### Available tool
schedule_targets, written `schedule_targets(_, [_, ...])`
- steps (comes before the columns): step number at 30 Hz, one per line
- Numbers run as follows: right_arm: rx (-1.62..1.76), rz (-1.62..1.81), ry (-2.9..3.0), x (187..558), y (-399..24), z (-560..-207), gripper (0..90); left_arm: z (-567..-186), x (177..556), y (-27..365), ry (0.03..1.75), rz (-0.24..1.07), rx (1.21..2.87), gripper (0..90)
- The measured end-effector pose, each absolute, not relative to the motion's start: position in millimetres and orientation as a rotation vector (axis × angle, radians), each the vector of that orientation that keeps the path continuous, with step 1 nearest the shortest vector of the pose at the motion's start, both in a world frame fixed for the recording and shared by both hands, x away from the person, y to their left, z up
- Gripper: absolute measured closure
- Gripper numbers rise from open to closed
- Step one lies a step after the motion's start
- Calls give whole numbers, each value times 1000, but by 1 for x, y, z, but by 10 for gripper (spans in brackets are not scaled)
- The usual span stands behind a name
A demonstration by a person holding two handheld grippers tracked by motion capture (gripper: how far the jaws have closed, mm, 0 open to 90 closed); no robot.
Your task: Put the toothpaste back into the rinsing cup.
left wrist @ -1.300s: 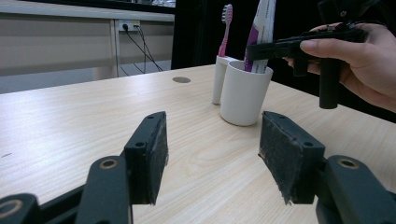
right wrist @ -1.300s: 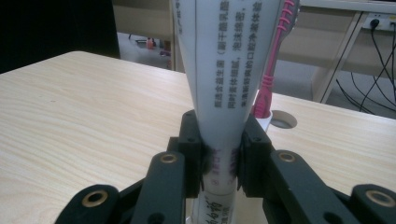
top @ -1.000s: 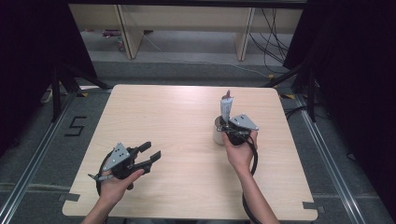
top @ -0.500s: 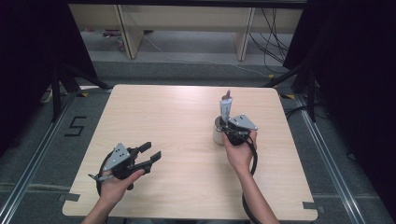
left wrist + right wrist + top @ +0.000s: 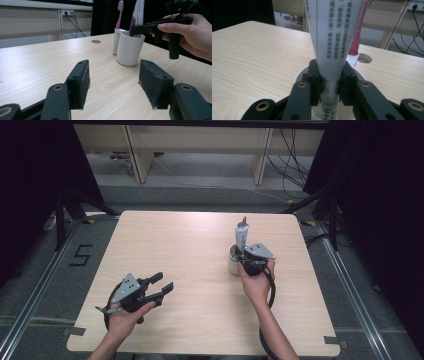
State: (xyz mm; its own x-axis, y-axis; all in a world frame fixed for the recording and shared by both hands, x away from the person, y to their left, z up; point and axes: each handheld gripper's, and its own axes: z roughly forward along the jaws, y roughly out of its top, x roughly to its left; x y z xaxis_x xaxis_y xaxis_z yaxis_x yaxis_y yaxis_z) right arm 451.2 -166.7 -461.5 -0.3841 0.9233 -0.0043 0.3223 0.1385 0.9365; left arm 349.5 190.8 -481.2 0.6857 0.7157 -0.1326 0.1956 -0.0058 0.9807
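Toothpaste tube (image 5: 332, 50), upright in the white cup (image 5: 130, 48) on the worktop (image 5: 190, 245), clamped near its lower end between the fingers (image 5: 314, 77) of the right gripper (image 5: 329, 85). A pink toothbrush (image 5: 119, 13) stands just behind. Left gripper (image 5: 113, 80) rests well apart, fingers spread and empty.

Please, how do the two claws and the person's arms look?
Both claws, left and right, are black, with flat jaws and brass-coloured rivets. Each carries a grey three-cornered plate with small holes and trails a black cable. The forearms are bare, no sleeves.

Probably lab: taped floor (image 5: 80, 256), black curtains (image 5: 30, 180)
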Motion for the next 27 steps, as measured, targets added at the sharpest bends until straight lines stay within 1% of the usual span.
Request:
schedule_targets(5, [1198,1226,1802,451,-168,-463,748,-481,349,191,774,482,1558,417])
schedule_targets(6, [1157,1219,1807,453,-169,-463,747,-481,349,190,775,481,1559,417])
schedule_targets(15, [1240,1220,1810,451,-166,-465,740,-482,349,191,778,478,1557,417])
schedule_targets(16, [1195,1225,1820,454,-168,-466,740,-482,350,191,771,475,1549,417])
schedule_targets(27, [1220,1209,1836,455,-167,-467,740,-482,350,192,777,477,1557,417])
